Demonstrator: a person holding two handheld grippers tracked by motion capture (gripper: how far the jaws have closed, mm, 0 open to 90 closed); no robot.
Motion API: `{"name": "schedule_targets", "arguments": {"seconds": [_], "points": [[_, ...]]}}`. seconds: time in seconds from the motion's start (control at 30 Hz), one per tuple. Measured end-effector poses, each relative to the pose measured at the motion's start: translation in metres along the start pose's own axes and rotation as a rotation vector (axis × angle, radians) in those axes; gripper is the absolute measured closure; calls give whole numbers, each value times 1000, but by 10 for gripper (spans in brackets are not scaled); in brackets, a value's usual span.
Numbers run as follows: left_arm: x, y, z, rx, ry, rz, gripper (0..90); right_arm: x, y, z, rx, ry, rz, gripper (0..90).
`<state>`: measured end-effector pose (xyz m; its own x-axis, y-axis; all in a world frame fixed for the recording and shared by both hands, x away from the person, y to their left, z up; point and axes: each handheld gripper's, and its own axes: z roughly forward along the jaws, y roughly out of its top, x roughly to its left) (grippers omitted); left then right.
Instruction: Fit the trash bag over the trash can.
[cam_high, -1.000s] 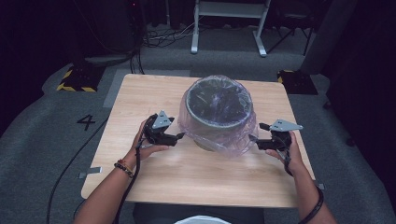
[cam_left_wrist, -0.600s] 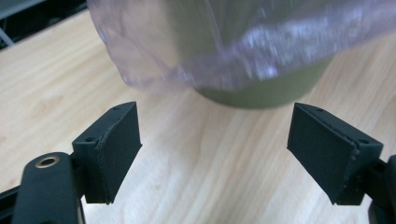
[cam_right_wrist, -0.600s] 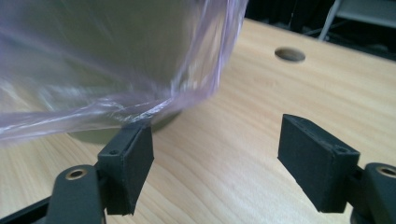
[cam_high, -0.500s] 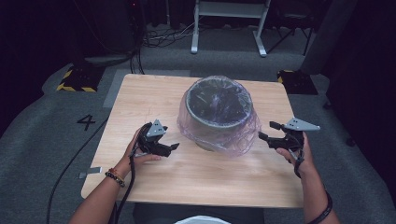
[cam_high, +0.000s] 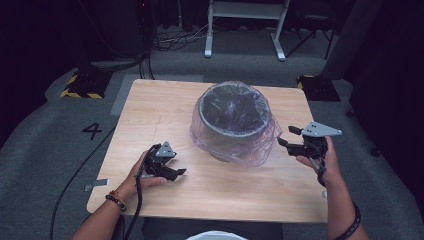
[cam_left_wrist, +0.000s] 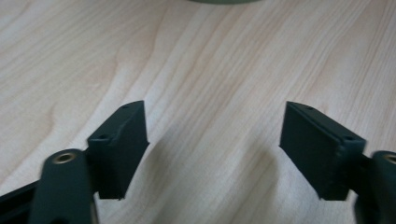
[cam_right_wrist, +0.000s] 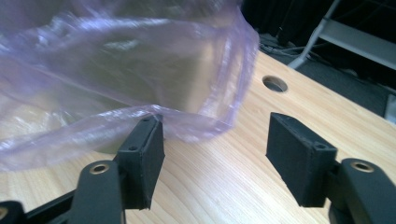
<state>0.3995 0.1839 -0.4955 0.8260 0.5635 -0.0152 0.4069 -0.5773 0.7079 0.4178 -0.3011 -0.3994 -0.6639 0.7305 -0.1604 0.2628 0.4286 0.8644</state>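
Both grippers are spread and hold nothing; their jaws just closed a little. The right gripper (cam_high: 294, 138) beside the bin (cam_high: 234, 125) could snag the thin bag (cam_right_wrist: 140, 70) and tear it. The left gripper (cam_high: 172, 167) sits nearer the person.

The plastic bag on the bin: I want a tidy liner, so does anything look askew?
Yes. The plastic bag hangs loose and crumpled down the outside of the bin, bunching on the table on the right, near the right tool.

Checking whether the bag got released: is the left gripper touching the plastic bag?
Apart. High view shows the left gripper on bare table, a clear gap from the plastic bag.
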Motion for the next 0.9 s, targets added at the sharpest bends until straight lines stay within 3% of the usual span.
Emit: {"name": "schedule_targets", "arguments": {"seconds": [0.1, 0.17, 0.27, 0.33, 0.37, 0.4, 0.5, 0.57, 0.67, 0.77, 0.9], "points": [[-2, -4, 0, -4, 0, 1, 220, -8, -4, -4, -14, 1, 50, 366], [-2, -5, 1, -5, -5, 1, 214, -13, -2, -12, -74, 28, 89, 358], [-3, -6, 3, 0, -2, 9, 197, -14, 8, -22, -139, 52, 88, 348], [-3, -6, 3, -4, 0, 11, 195, -13, 15, -26, -164, 39, 83, 361], [-3, -7, 3, -5, 0, 10, 195, -13, 19, -29, -176, 59, 81, 375], [-3, -7, 3, -9, 0, 9, 194, -12, 24, -30, -169, 67, 60, 383], [-4, -8, 3, -14, 4, 6, 189, -7, 29, -33, -52, 19, -34, 363], [-4, -8, 3, -14, 3, 5, 189, -9, 25, -34, -42, 39, -18, 361], [-4, -8, 3, -14, 4, 5, 188, -17, 11, -33, 9, 30, 17, 325], [-4, -7, 3, -12, 4, 4, 187, -23, 6, -35, -20, 45, 69, 324], [-3, -7, 4, -11, 3, 6, 181, -19, 17, -41, -105, 66, 64, 302]]}}
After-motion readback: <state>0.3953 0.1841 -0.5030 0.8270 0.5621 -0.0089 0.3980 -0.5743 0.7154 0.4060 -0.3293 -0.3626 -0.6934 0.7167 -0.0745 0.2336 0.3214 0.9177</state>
